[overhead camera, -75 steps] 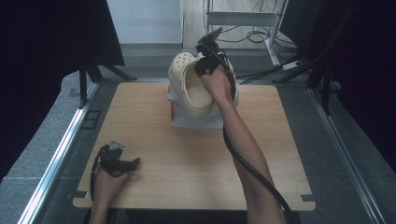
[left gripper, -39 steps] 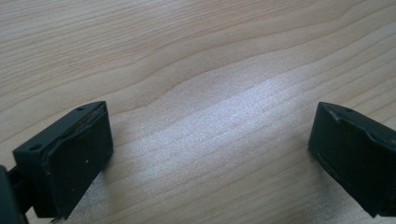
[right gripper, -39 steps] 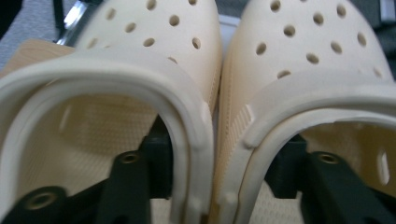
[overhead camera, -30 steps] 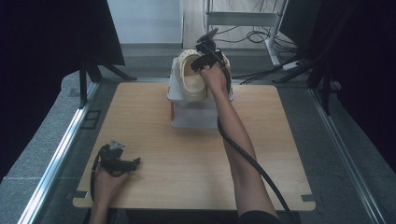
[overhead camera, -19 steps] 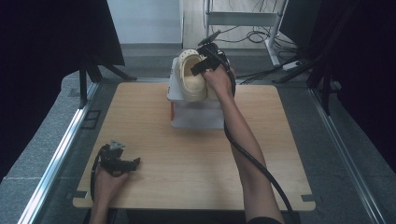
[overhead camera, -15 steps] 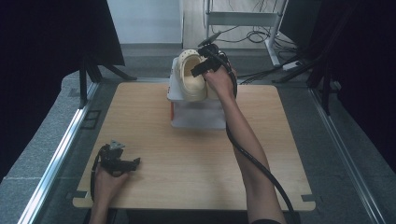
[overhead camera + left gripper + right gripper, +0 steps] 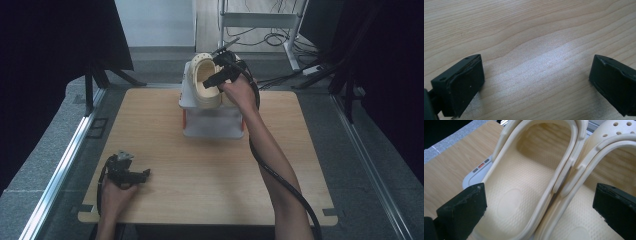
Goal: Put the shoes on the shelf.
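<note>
Where dimpled, cream foam clogs (image 7: 524,195)

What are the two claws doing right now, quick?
Left claw: open, holding nothing, low over the bare wooden table.
Right claw: open, its jaws just spread apart, holding nothing, above the two cream clogs on the white stand.

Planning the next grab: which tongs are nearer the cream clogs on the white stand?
Right. The right tongs hang open just above the cream clogs at the table's far edge; the left tongs rest on the wooden table near its front-left corner.
</note>
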A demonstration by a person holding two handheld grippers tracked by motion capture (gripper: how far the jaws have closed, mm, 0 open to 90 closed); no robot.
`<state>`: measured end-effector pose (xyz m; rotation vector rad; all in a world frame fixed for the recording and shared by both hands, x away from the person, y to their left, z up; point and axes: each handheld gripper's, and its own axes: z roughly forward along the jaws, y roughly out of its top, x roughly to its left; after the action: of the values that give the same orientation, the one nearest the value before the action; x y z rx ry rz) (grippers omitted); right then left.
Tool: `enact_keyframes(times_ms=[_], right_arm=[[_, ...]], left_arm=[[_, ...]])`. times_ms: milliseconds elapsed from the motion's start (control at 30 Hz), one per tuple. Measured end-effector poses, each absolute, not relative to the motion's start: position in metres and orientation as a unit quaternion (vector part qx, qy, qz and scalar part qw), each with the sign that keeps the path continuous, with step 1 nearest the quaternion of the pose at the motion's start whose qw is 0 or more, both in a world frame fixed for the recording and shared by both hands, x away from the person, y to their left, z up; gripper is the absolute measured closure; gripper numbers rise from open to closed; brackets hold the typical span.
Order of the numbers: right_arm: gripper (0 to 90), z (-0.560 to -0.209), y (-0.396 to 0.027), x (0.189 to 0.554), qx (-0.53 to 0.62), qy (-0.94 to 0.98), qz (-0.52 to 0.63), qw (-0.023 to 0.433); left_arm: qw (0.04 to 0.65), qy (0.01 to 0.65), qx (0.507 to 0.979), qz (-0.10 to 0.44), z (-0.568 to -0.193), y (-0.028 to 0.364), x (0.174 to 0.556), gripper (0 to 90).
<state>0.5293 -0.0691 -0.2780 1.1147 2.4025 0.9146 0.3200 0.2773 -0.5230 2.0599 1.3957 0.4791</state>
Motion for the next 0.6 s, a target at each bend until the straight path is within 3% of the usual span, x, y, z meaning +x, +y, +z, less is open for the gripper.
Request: enact_keyframes(times_ms=[600], right_arm=[[0.0, -0.284, -0.093, 0.488, 0.357, 0.856, 0.341, 0.152]], left_arm=[[0.3, 0.526, 0.775, 0.182, -0.523, 0.277, 0.32, 0.0]])
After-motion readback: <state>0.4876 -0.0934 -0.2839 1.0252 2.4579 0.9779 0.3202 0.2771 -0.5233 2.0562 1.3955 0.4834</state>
